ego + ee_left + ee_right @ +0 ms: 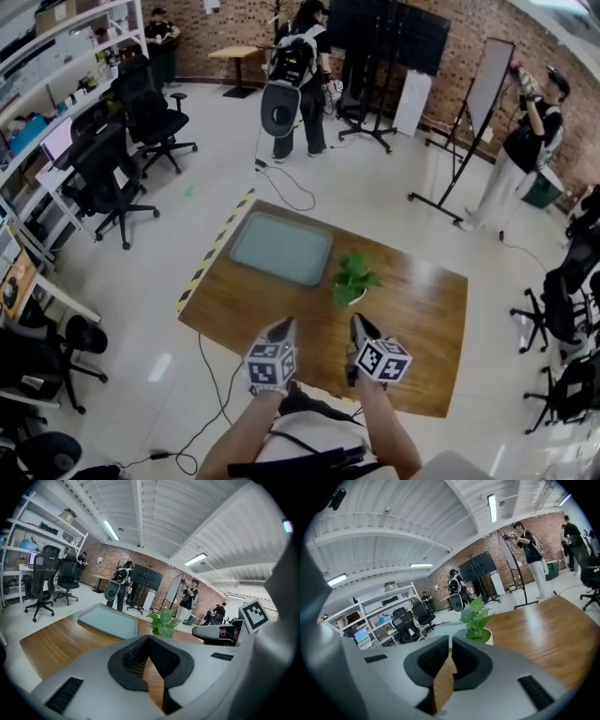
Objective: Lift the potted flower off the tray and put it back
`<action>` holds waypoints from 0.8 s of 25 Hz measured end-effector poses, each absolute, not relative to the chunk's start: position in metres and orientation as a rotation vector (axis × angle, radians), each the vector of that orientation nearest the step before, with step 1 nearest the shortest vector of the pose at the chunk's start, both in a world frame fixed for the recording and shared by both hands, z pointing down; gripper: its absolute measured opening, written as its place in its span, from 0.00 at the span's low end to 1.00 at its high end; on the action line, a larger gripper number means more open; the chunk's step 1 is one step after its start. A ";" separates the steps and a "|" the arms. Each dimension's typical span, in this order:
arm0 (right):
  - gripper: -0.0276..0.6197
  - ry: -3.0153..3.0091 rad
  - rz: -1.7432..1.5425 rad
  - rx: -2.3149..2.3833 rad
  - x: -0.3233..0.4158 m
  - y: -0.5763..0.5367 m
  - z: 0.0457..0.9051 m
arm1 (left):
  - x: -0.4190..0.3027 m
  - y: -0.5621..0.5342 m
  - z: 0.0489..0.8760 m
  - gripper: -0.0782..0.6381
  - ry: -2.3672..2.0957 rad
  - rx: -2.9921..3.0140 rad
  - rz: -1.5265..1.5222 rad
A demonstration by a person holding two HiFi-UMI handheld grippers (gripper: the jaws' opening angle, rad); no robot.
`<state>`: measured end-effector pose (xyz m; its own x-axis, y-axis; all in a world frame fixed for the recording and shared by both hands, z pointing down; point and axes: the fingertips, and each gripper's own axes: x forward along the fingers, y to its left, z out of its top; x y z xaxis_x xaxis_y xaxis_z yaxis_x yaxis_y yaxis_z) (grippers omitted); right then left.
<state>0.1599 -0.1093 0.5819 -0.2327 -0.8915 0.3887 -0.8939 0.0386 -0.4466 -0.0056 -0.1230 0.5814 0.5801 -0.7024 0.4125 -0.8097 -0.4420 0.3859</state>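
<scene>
A: Entry one. What is hidden or cut off?
B: In the head view, leaves cover most of the potted flower (354,279) down to its rim. In your right gripper view the gripper body hides the base of the white pot (479,637) and most of the tray. The office chairs (561,300) at the right edge are cropped, so there is no firm count.

A: Counts?
B: One potted flower, one tray (281,247) and one desk (422,319). Two hand-held grippers. Three people (300,66) stand at upper left, top centre and upper right.

A: Where is the flower?
B: On the desk at frame centre, off the tray, just beside its lower right corner. I cannot tell whether they touch.

A: The grippers?
B: Your left hand-held gripper (284,326) has its jaw tips meeting with nothing between them. Your right hand-held gripper (359,323) has its jaws drawn almost together, a thin slit at the tips, holding nothing. Both are at lower centre, apart from the plant.
</scene>
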 end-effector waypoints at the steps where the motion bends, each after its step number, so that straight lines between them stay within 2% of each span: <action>1: 0.08 -2.263 0.979 1.938 0.158 -0.107 0.582 | -0.007 -0.120 0.581 0.10 -1.201 2.263 0.250; 18: 0.08 -2.174 1.010 2.024 0.176 -0.098 0.594 | 0.002 -0.107 0.576 0.10 -1.127 2.286 0.241; 20: 0.12 -2.144 1.002 2.037 0.181 -0.101 0.598 | 0.006 -0.108 0.576 0.10 -1.108 2.289 0.248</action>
